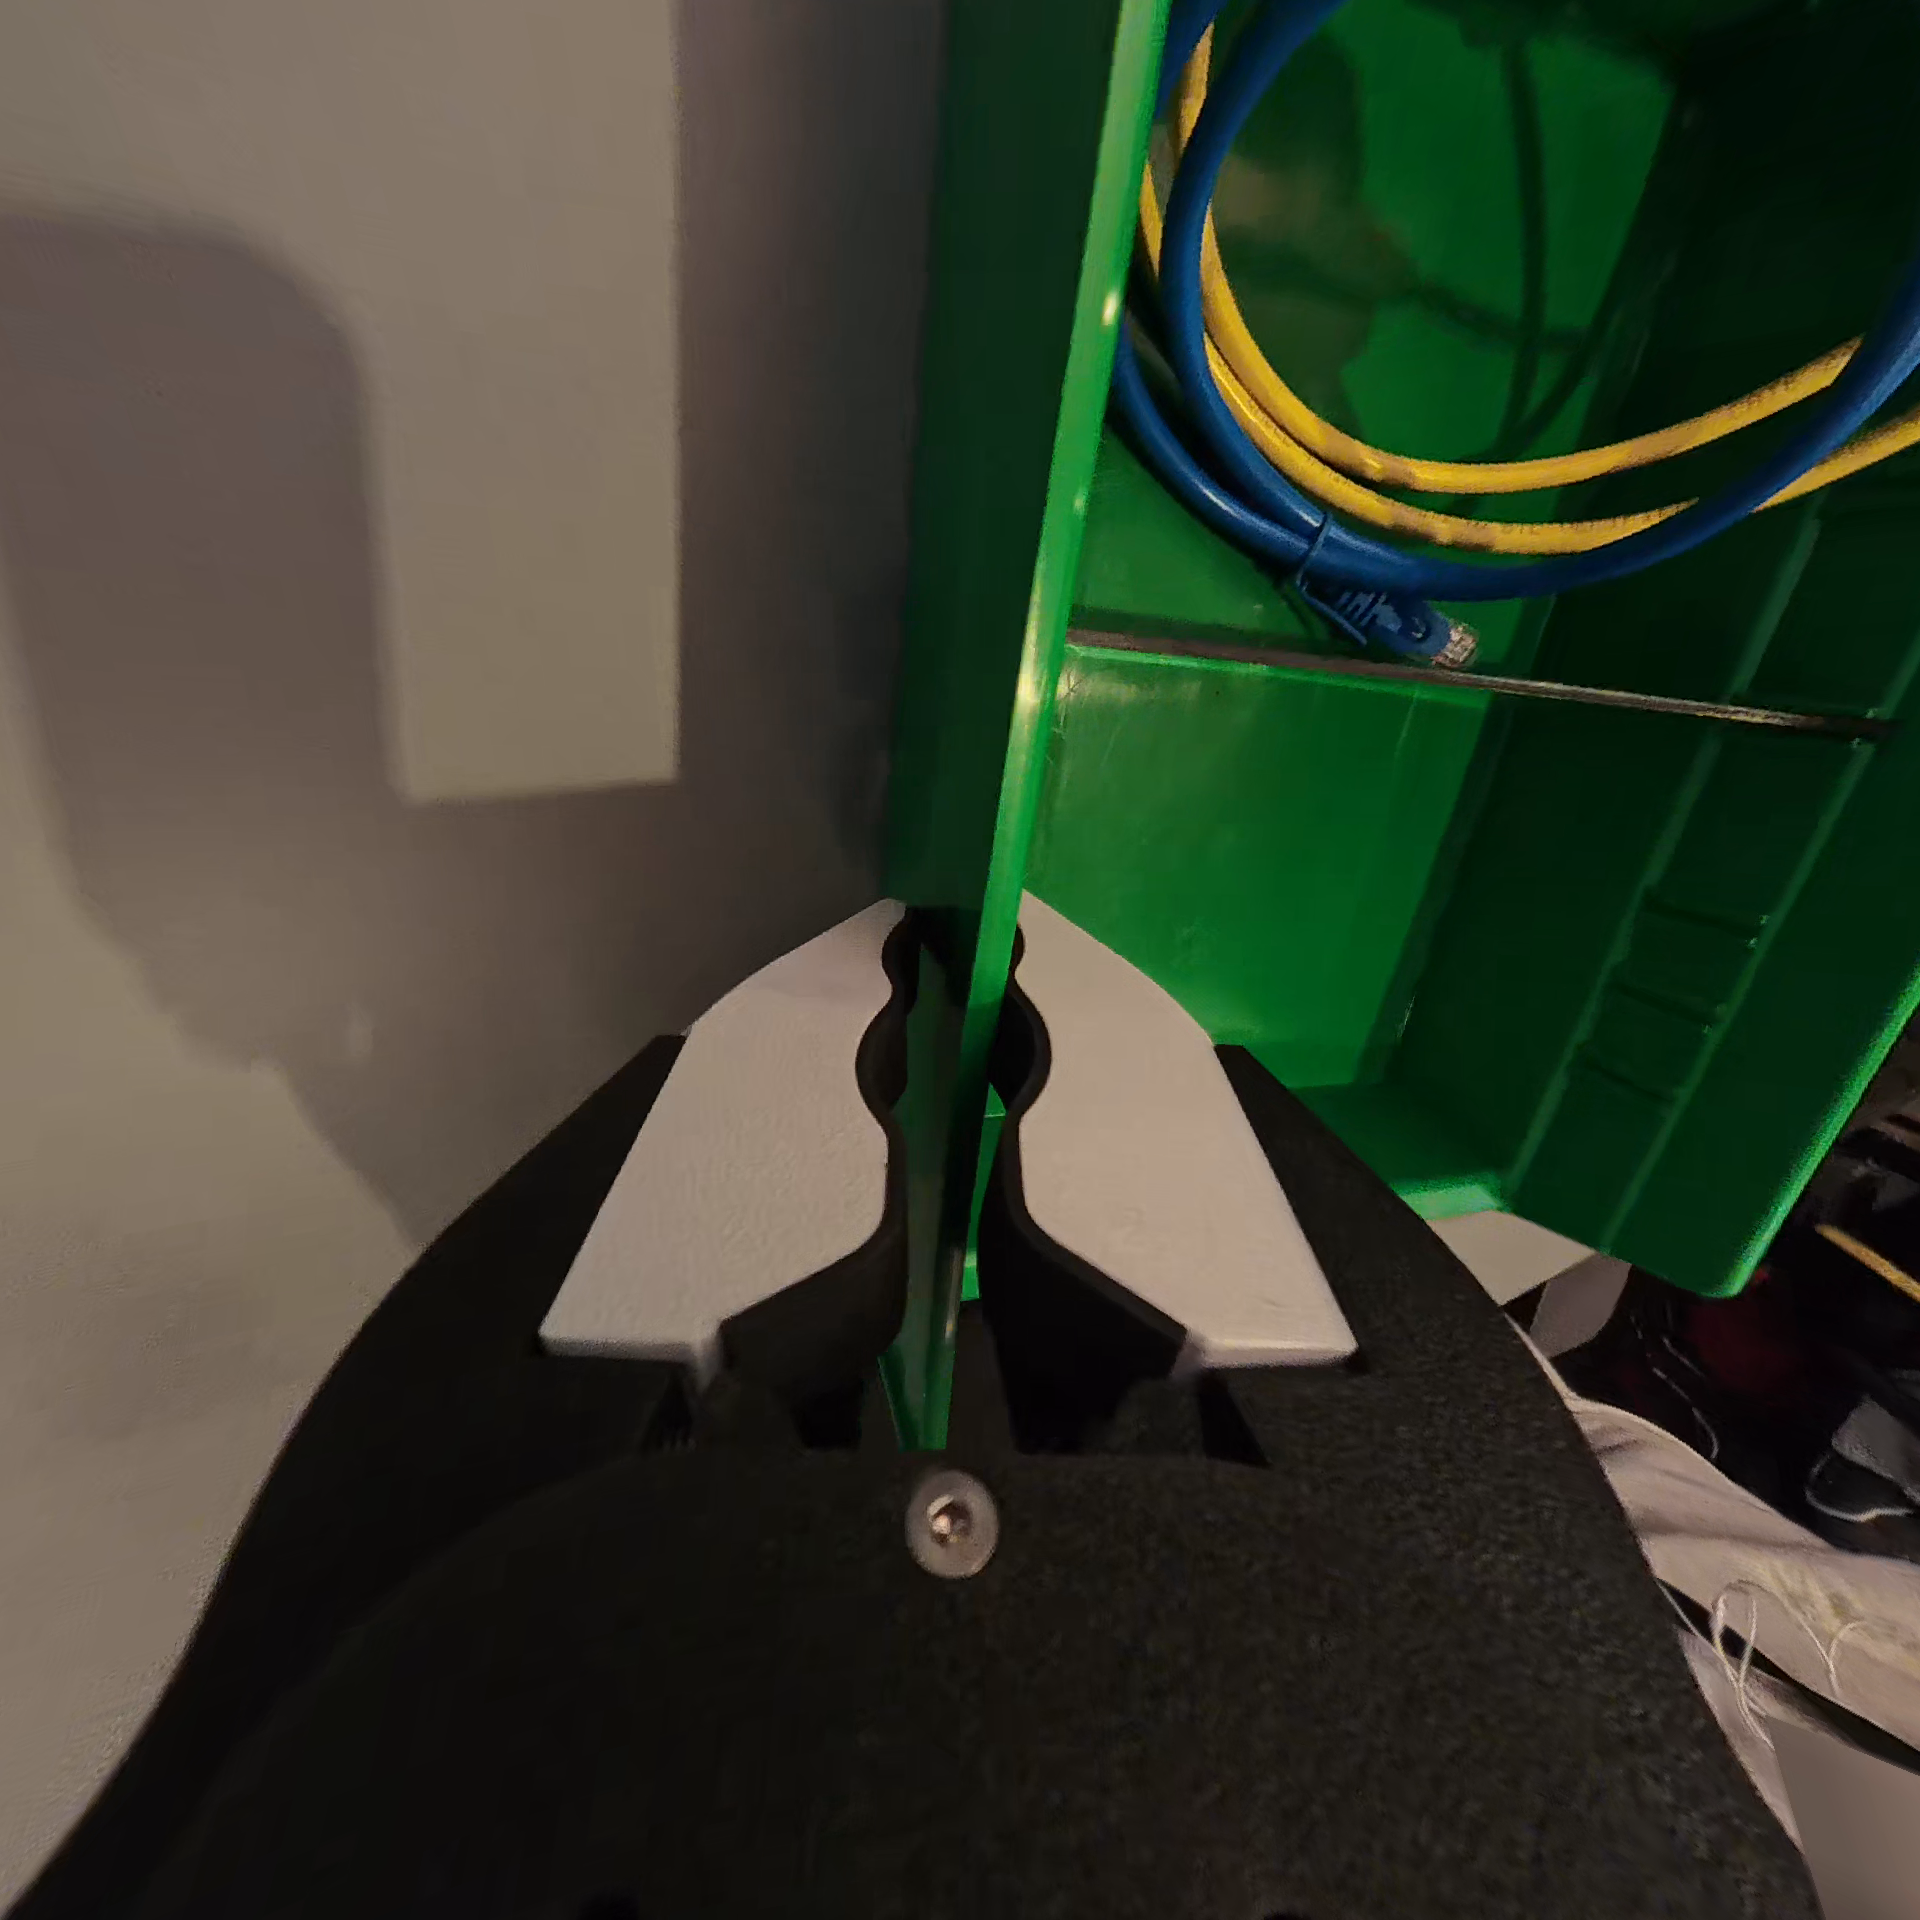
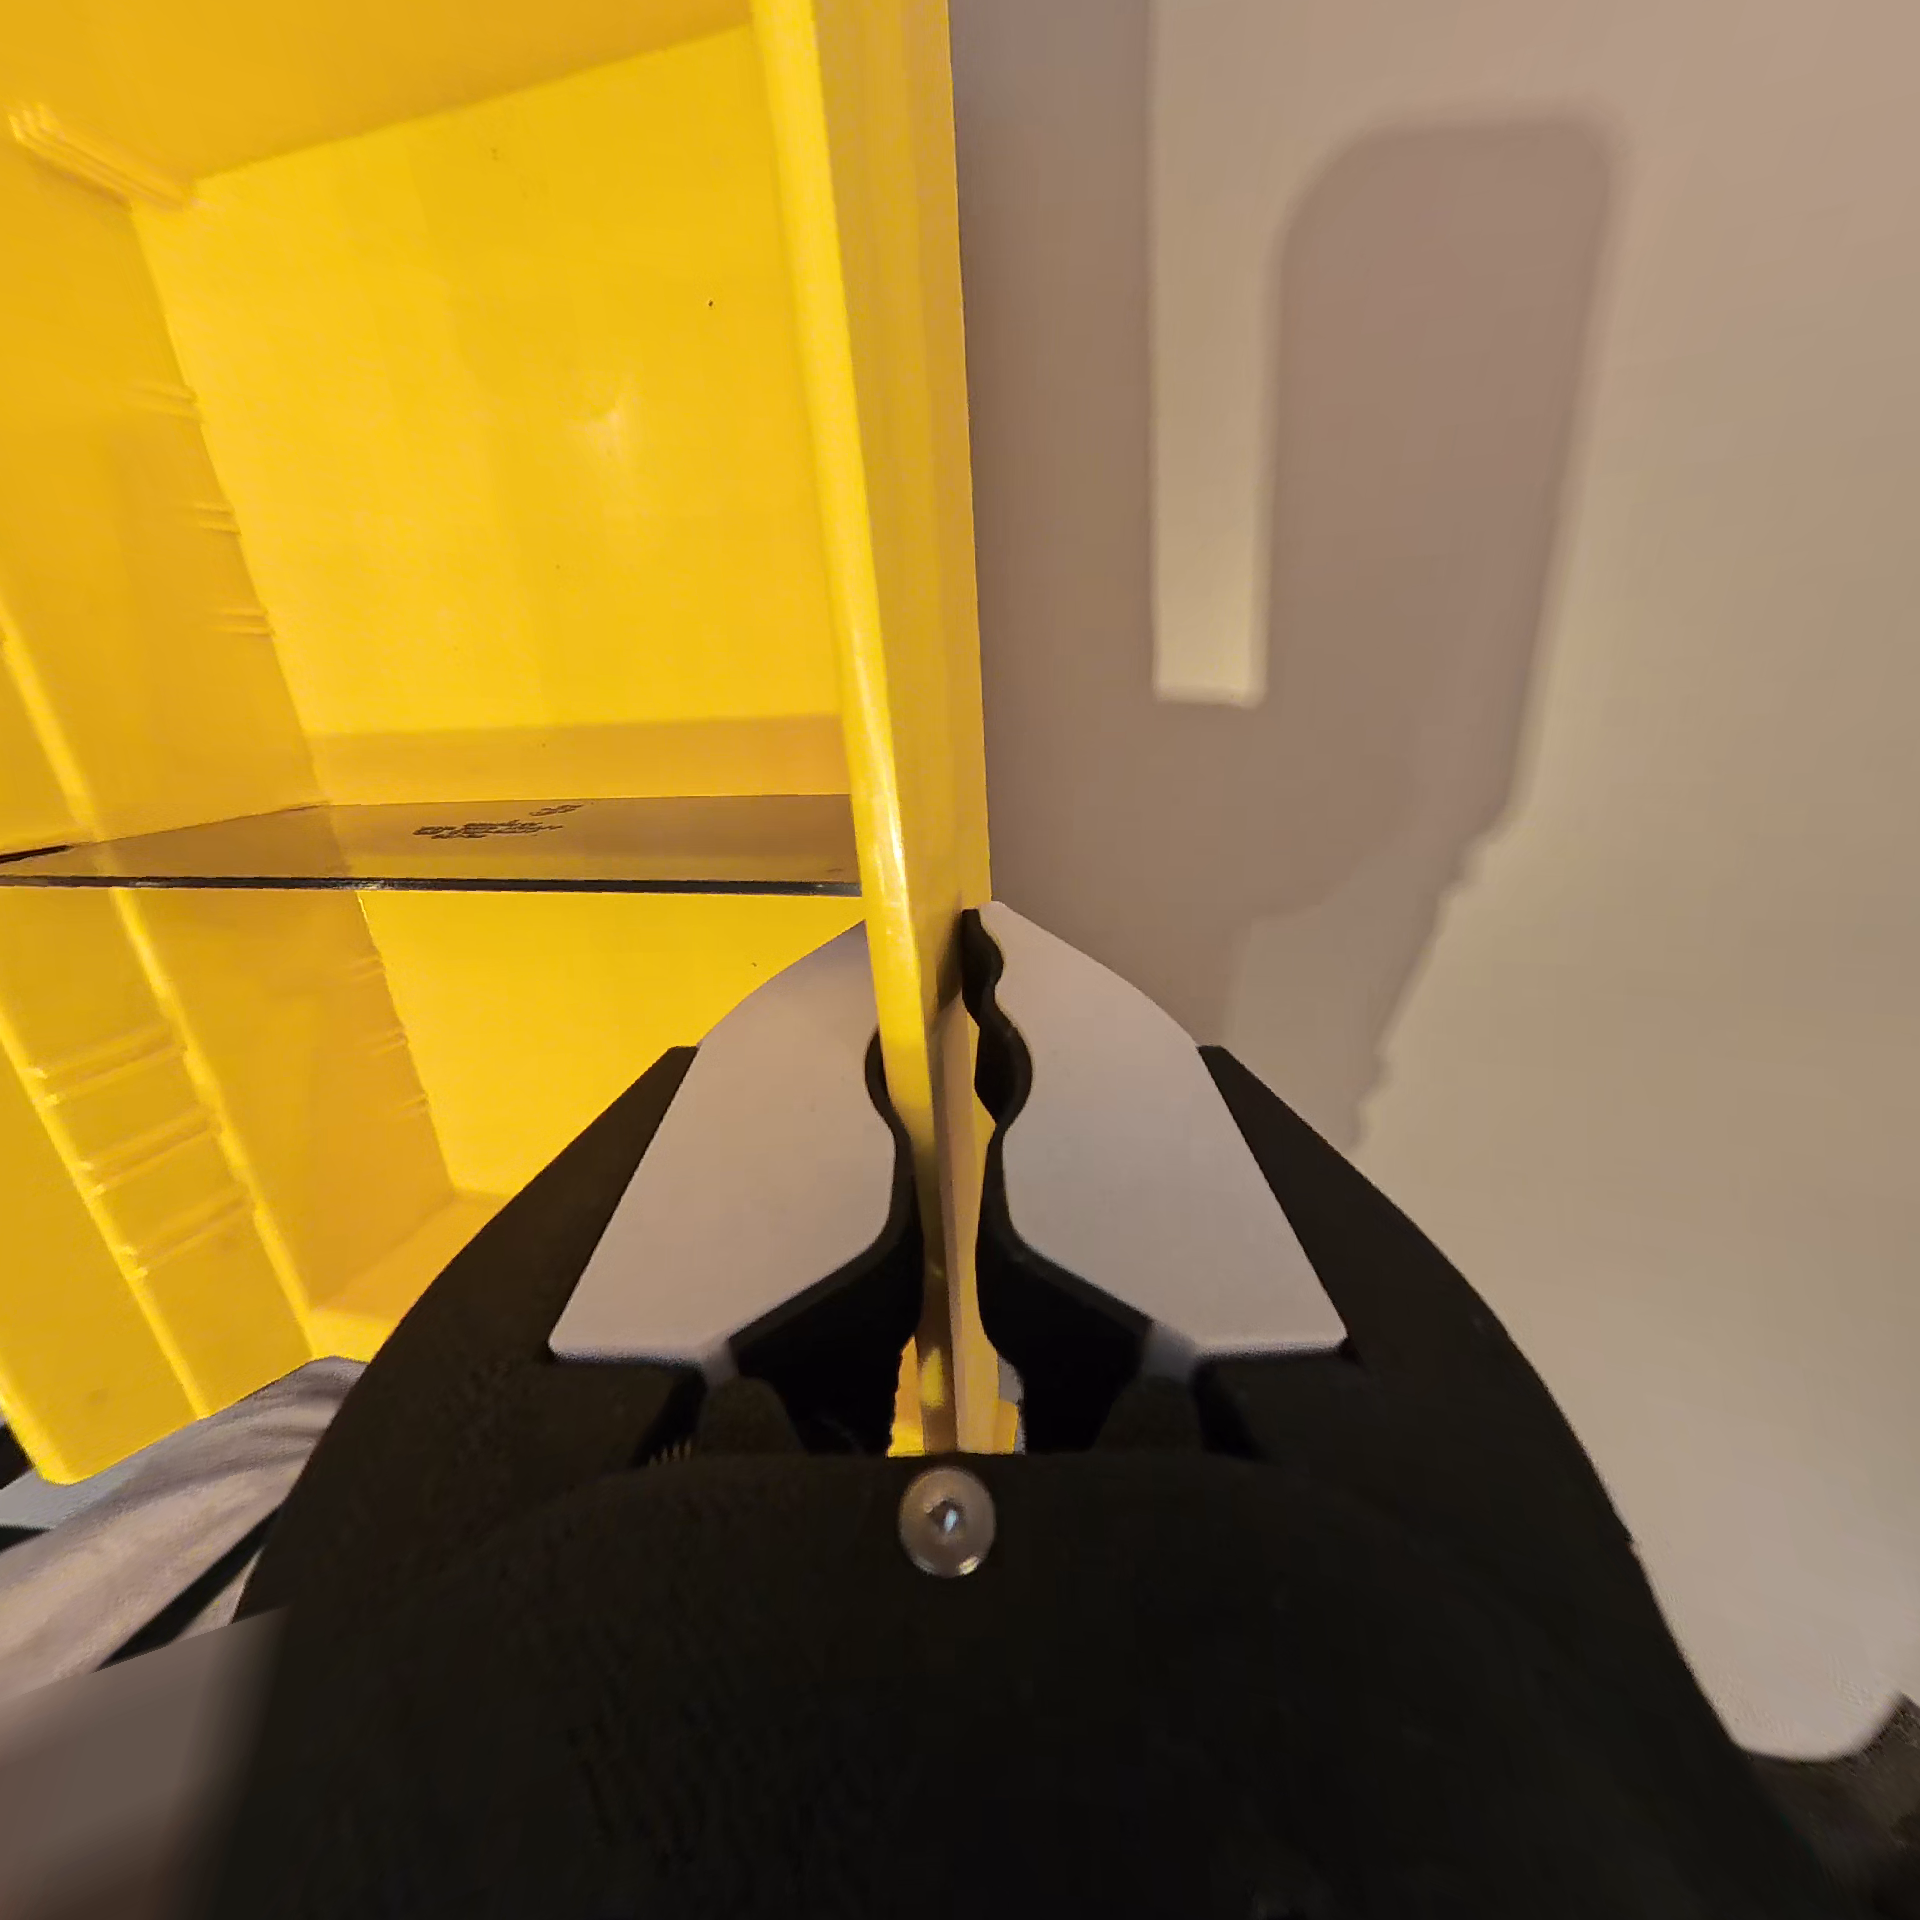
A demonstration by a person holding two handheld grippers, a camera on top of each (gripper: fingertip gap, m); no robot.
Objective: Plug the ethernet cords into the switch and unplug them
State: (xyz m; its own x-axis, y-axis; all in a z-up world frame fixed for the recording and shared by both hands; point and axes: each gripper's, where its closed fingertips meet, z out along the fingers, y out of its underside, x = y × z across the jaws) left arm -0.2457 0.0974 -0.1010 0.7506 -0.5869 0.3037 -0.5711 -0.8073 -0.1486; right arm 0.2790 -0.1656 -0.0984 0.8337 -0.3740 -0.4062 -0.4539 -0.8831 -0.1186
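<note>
L hand-held gripper (image 1: 961, 935) clamps green bin (image 1: 1299, 883) wall; R hand-held gripper (image 2: 935, 935) clamps yellow bin (image 2: 468, 520) wall. Blue cord (image 1: 1351, 603) up-right of L, nearer L.

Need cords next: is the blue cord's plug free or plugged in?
Free. The blue cord lies coiled with a yellow cord in the green bin; its plug is bare, in no socket.

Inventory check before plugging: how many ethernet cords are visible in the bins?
2, both coiled in the green plastic bin behind its divider: a blue ethernet cord, plug end by the divider, and a yellow ethernet cord. None visible in the yellow plastic bin; more may be hidden.
</note>
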